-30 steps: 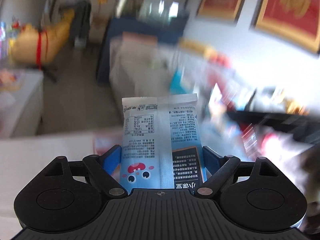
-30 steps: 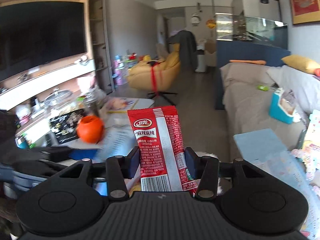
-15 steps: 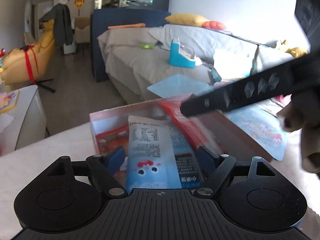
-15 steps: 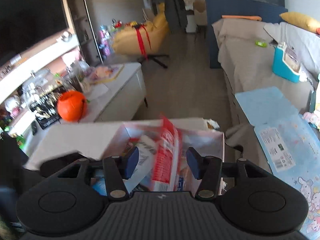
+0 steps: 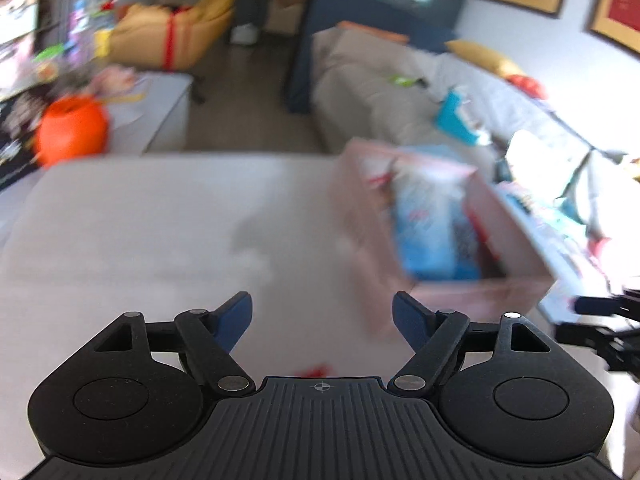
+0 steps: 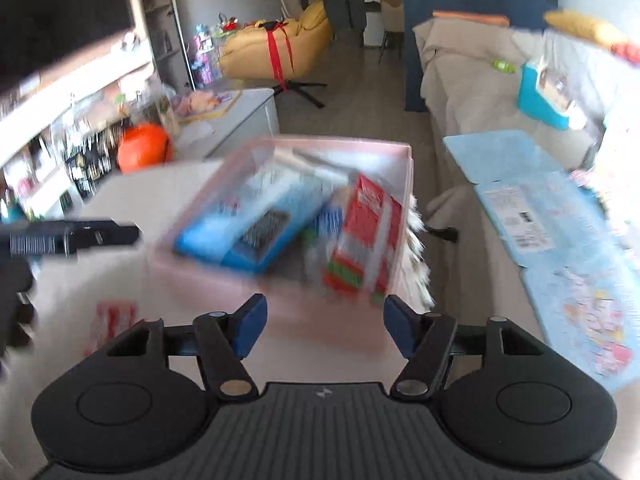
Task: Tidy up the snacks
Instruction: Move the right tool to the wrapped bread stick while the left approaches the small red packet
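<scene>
A pink box (image 6: 340, 145) stands on the white table (image 6: 132, 184), with a blue snack packet (image 6: 256, 232) and a red snack packet (image 6: 364, 240) lying in it. My right gripper (image 6: 325, 326) hangs just in front of the box, its jaws opening with nothing between them. The left wrist view has the box (image 5: 480, 292) to the right, the blue packet (image 5: 432, 232) inside. My left gripper (image 5: 322, 316) is over bare table (image 5: 160, 232), empty, jaws wide and closing slightly. A small red packet (image 6: 112, 320) lies on the table left of the box.
An orange pumpkin (image 6: 142, 146) sits on a low cabinet past the table's far left. A grey sofa (image 6: 472, 80) with a blue tissue box (image 6: 544, 96) runs along the right. Blue mats (image 6: 520, 208) lie beside the table. A yellow armchair (image 6: 276, 46) stands at the back.
Both packets have left the jaws and now lie in the pink box. My left gripper has swung away to the left over the table. My right gripper has dropped lower and spread its jaws.
</scene>
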A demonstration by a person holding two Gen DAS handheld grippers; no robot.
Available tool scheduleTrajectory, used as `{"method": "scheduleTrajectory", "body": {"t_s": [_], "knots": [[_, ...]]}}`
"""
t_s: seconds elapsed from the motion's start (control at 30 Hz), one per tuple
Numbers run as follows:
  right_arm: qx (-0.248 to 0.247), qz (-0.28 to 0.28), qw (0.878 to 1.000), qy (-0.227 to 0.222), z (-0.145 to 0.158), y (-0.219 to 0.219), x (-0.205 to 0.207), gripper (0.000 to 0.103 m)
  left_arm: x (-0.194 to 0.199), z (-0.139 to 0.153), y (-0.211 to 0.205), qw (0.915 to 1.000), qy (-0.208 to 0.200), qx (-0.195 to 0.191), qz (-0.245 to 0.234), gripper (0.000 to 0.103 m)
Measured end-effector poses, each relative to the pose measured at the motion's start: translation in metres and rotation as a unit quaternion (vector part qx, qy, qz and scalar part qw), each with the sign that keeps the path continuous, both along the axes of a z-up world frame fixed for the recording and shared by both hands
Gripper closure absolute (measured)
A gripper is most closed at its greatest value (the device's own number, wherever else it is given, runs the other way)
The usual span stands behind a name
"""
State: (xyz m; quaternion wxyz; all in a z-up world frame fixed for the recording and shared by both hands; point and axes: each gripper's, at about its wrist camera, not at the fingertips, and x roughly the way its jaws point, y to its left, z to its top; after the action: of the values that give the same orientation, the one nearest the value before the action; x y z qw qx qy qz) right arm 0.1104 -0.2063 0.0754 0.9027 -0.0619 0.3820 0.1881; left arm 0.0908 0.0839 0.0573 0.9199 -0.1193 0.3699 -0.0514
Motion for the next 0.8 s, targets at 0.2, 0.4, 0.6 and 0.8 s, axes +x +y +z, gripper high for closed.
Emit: {"method": "scheduleTrajectory", "body": {"t_s": [0.2,0.4,0.6,0.8], "knots": [[0.003,0.032,0.998,0.046,-0.014,-0.003,-0.062,0.037,-0.031,-0.021,-0.001,0.9984,0.055,0.007,-0.003,0.028],[0.018,0.037,0.995,0.091,-0.024,-0.005,-0.088,0.037,-0.038,-0.028,-0.017,0.9978,0.055,0.035,-0.014,0.029],[0.077,0.049,0.989,0.117,-0.032,0.016,-0.072,0.035,-0.04,-0.028,-0.018,0.9977,0.061,0.031,-0.004,0.029],[0.068,0.074,0.989,0.104,-0.049,0.067,-0.064,0.028,-0.032,-0.029,-0.03,0.9957,0.063,0.067,-0.006,0.027]]}}
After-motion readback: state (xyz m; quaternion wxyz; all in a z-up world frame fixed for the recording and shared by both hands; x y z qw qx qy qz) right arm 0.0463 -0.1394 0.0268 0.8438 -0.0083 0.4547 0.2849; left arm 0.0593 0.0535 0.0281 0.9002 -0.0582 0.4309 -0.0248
